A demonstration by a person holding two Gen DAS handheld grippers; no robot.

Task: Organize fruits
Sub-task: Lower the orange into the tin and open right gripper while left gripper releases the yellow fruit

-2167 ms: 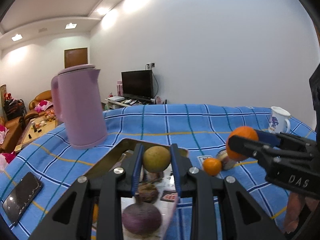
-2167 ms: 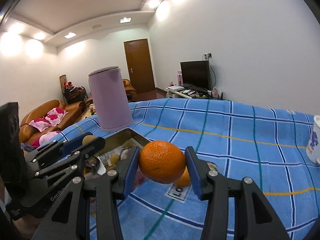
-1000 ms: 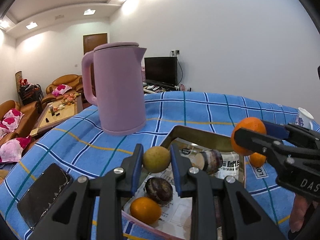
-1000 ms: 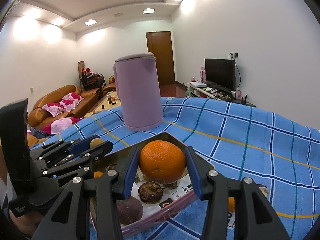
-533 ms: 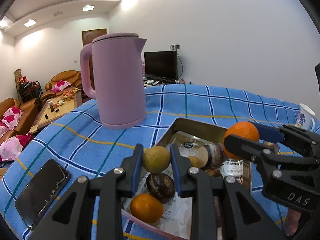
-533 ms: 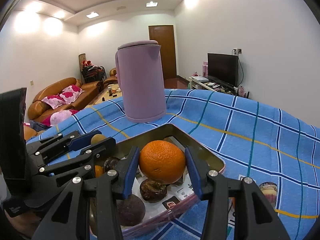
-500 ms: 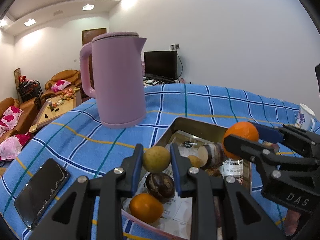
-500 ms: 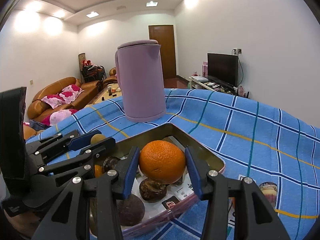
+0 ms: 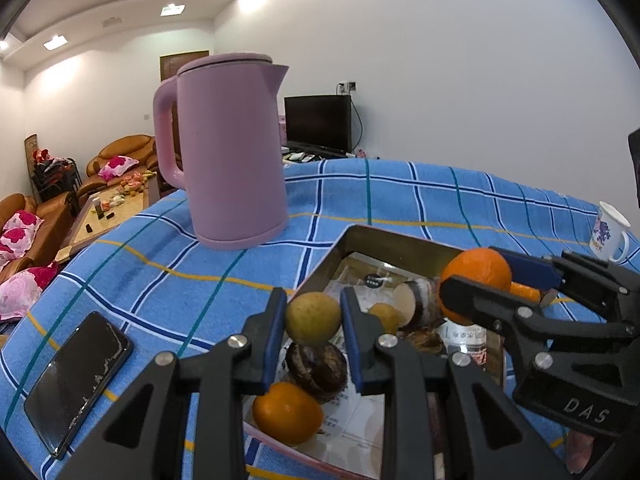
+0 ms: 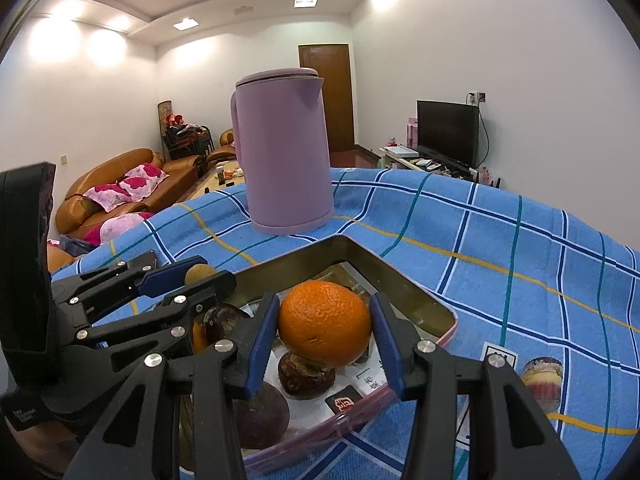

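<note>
My left gripper [image 9: 313,320] is shut on a small yellow-green fruit [image 9: 313,318] and hangs over the near left corner of a metal tray [image 9: 384,238]. My right gripper [image 10: 324,330] is shut on a large orange [image 10: 324,328] above the same tray [image 10: 404,280]. Each gripper also shows in the other's view: the right one [image 9: 476,284] with its orange [image 9: 476,276], the left one [image 10: 200,274] with its fruit [image 10: 198,272]. In the tray lie a small orange [image 9: 288,412], dark wrinkled fruits [image 9: 318,366] and a dark purple fruit [image 10: 260,416].
A tall pink kettle [image 9: 228,148] stands on the blue checked cloth [image 9: 400,192] just behind the tray. A black phone [image 9: 78,380] lies at the left front edge. A white mug [image 9: 610,232] stands far right. A small cake-like item [image 10: 542,376] sits on the cloth right of the tray.
Both grippers, each still gripping its fruit, have drawn closer to the tray and kettle and now hang over the tray; in the last half second they have barely moved.
</note>
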